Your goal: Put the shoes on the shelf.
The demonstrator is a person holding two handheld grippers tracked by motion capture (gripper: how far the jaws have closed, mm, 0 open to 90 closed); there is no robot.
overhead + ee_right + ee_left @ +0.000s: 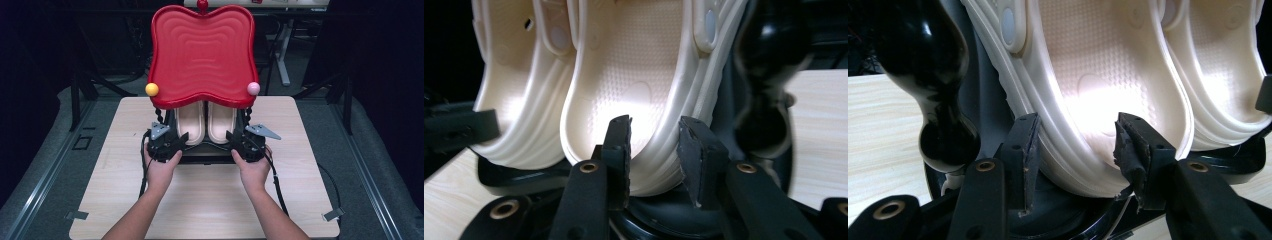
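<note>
A pair of cream clogs lies side by side on the black lower tray [207, 152] of a small rack, heels toward me. My left gripper [175, 142] [1075, 135] is at the heel of the left clog [190, 122] [1088, 65]. It is open, with one jaw outside the ridged wall and one over the footbed. My right gripper [239, 142] [654, 132] is shut on the heel wall of the right clog [221, 122] [624, 65]. The far halves of both clogs are hidden under the red top tray [202, 50].
The wavy red tray overhangs the clogs, with a yellow ball [151, 89] and a pink ball [253, 88] at its front corners. Black beaded posts [933, 65] [769, 75] stand just outside each gripper. The rack sits at the back of a light wooden table [210, 200].
</note>
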